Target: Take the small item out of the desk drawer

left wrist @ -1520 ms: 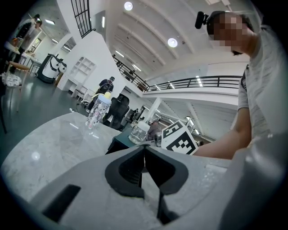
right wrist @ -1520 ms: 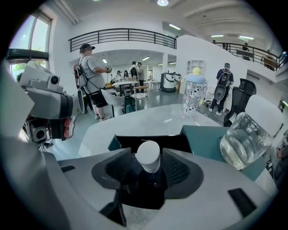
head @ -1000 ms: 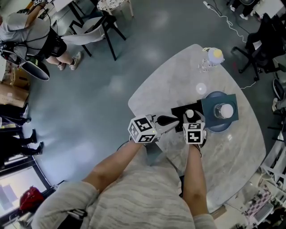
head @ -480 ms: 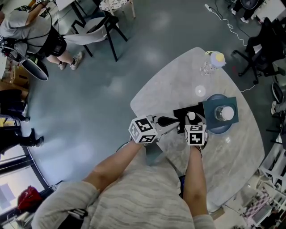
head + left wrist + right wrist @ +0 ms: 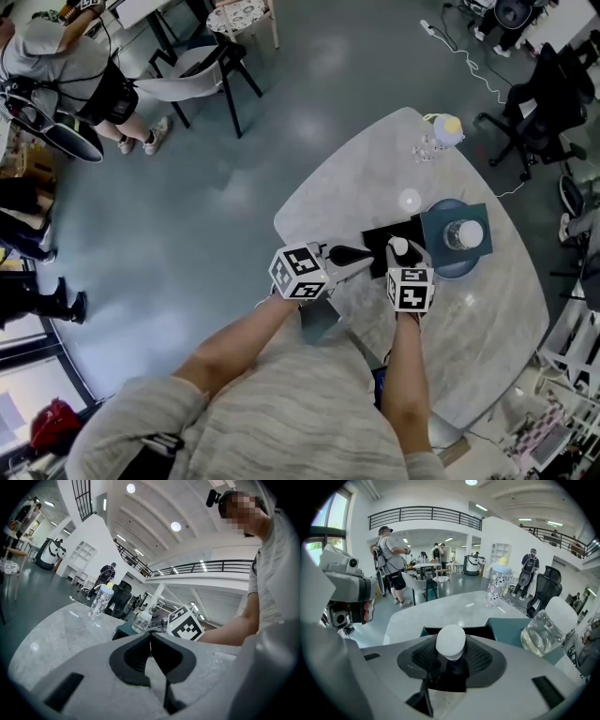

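Observation:
My right gripper (image 5: 450, 660) is shut on the small item (image 5: 450, 642), a dark little piece with a round white cap; its jaws have closed a little on it over the last second. In the head view the item (image 5: 398, 246) sits at the right gripper (image 5: 400, 253), just above the open black drawer (image 5: 380, 236) of the teal desk box (image 5: 441, 217). The left gripper (image 5: 367, 253) is shut and empty, at the drawer's left side. In its own view the left gripper (image 5: 151, 633) shows its black pads meeting.
A clear water bottle (image 5: 466, 233) stands on the teal box, which rests on a round blue plate (image 5: 459, 268). A patterned bottle with a yellow cap (image 5: 441, 131) stands at the far edge of the marble table (image 5: 356, 178). People and chairs stand around the room.
The right gripper has lifted slightly with the white-capped item, away from the drawer. The left gripper has stayed in place.

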